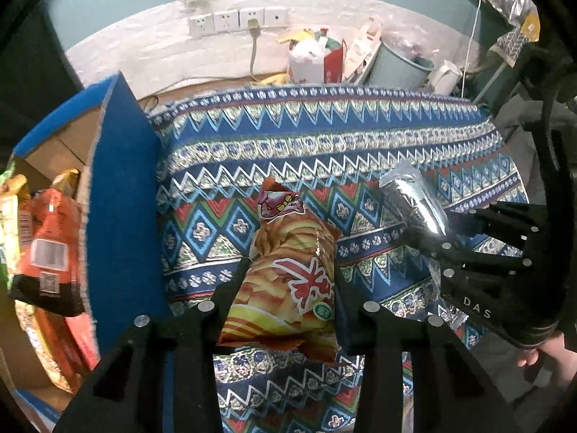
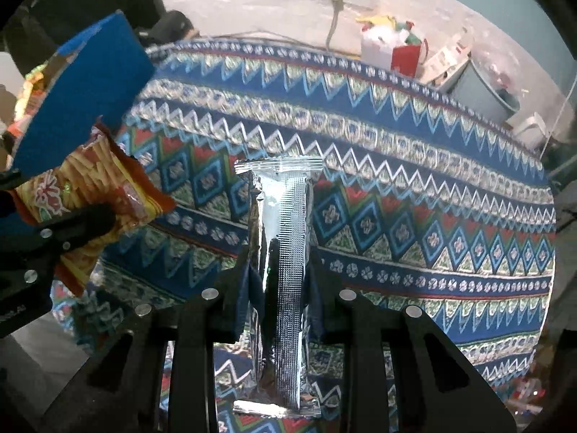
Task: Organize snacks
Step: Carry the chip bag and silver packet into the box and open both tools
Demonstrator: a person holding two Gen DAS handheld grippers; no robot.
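My left gripper point(image 1: 288, 288) is shut on an orange and yellow chip bag point(image 1: 288, 270), which hangs above the patterned tablecloth point(image 1: 324, 144). The same chip bag point(image 2: 93, 195) shows at the left of the right wrist view, pinched by the left gripper point(image 2: 90, 223). My right gripper point(image 2: 277, 274) is shut on a silver foil snack bag point(image 2: 285, 252), held lengthwise between its fingers and lifted off the cloth. That silver bag point(image 1: 414, 198) and the right gripper point(image 1: 450, 241) appear at the right of the left wrist view.
A blue cardboard box point(image 1: 122, 216) stands at the left on the table, with several snack bags point(image 1: 47, 245) inside it. Behind the table are wall sockets point(image 1: 238, 20), a red and white bag point(image 1: 317, 59), a grey bin point(image 1: 400, 66) and a white kettle point(image 1: 445, 75).
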